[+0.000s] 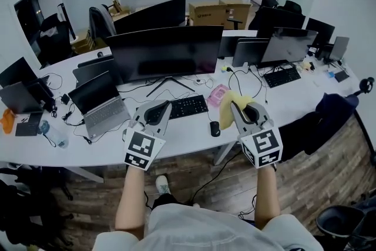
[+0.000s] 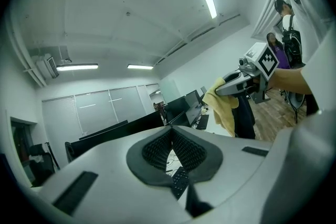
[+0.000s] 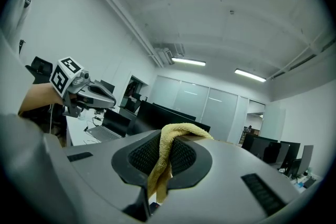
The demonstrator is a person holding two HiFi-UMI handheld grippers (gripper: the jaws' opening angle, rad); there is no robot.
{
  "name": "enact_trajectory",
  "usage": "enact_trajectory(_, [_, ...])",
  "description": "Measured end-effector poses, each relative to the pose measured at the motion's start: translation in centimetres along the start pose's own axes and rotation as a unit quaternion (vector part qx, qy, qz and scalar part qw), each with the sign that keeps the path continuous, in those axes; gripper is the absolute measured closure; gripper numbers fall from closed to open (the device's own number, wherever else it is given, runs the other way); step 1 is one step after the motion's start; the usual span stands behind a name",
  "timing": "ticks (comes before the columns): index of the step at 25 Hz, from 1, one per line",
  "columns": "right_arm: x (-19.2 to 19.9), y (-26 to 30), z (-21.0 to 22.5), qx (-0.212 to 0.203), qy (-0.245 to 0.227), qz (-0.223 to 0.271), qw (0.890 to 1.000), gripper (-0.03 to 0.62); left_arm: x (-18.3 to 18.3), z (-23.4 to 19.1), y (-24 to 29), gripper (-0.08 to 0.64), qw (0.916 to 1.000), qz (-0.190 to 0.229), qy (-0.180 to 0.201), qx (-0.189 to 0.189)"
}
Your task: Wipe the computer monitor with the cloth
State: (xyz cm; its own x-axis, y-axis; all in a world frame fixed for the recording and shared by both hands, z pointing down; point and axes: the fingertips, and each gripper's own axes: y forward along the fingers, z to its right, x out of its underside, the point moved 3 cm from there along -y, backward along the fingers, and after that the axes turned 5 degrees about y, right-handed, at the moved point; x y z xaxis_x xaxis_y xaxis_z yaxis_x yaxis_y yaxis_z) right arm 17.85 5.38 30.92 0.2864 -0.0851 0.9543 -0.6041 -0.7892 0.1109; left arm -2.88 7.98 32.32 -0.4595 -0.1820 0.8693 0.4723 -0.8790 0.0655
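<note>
Between the pads of my right tool, the yellow cloth is pinched tight. One fold humps over the tips and the rest trails back down through the pads. Seen from my left tool, the cloth hangs below the right tool with its long axis close to upright and its loose end pointing down at the counter.

Ahead of both tools and well apart from them stands the wide computer monitor. Its screen is dark and faces me, and its long axis runs from side to side across my reach. A keyboard lies between the tools and the monitor's stand, and a mouse sits just ahead of the right tool, towards my left.

My left tool is clenched with nothing in it, its pad tips meeting, and is held level with the right one above the near edge of the counter. A laptop sits open beyond it, to its left.

As I judge it, only the pick-up is done. The cloth is in hand but has not yet touched the glass, and no part of the screen shows a wiped track. What is left is the reach forward over the keyboard and the whole of the wiping.
</note>
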Motion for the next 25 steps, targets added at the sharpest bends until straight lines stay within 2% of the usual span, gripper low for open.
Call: enact_trajectory(25, [0.67, 0.55, -0.24, -0.019, -0.02, -0.012, 1.0, 0.54, -1.0, -0.15, 0.44, 0.54, 0.9999, 0.009, 0.007, -0.01])
